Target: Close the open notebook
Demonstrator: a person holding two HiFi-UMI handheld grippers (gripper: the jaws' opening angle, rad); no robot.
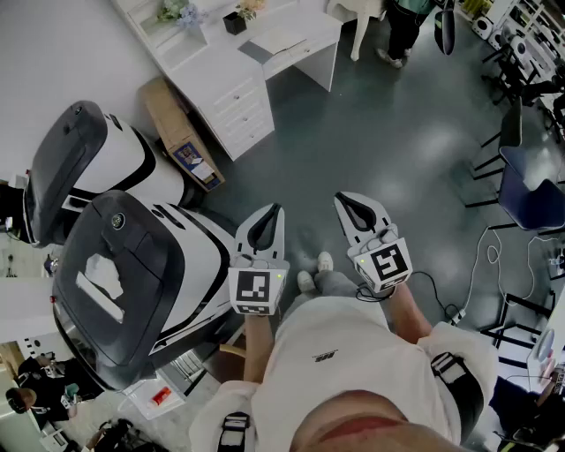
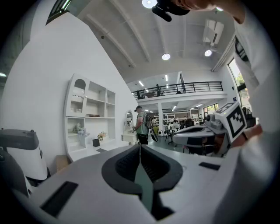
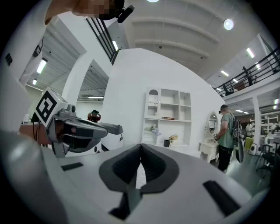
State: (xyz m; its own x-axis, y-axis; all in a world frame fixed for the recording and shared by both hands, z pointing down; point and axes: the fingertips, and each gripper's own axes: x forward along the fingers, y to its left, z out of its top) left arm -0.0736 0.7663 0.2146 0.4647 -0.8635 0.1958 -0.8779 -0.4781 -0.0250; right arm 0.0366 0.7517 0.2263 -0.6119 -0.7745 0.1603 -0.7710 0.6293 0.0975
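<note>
A white desk (image 1: 231,86) stands far ahead across the floor. On its top lies a pale flat item (image 1: 279,37) that may be the open notebook; it is too small to be sure. My left gripper (image 1: 276,210) and right gripper (image 1: 341,199) are held side by side at waist height over the grey floor, well short of the desk. Both are shut and empty, jaws meeting at the tips. The left gripper view shows its closed jaws (image 2: 140,145) and the right gripper (image 2: 227,124) beside it. In the right gripper view, its closed jaws (image 3: 141,145) point at the shelf unit (image 3: 168,118).
Two large white-and-black machines (image 1: 119,291) (image 1: 84,168) stand close on my left. A cardboard box (image 1: 181,132) leans beside the desk. A person (image 1: 404,26) stands by the desk's far end. Chairs (image 1: 521,190) and cables (image 1: 481,265) are at the right.
</note>
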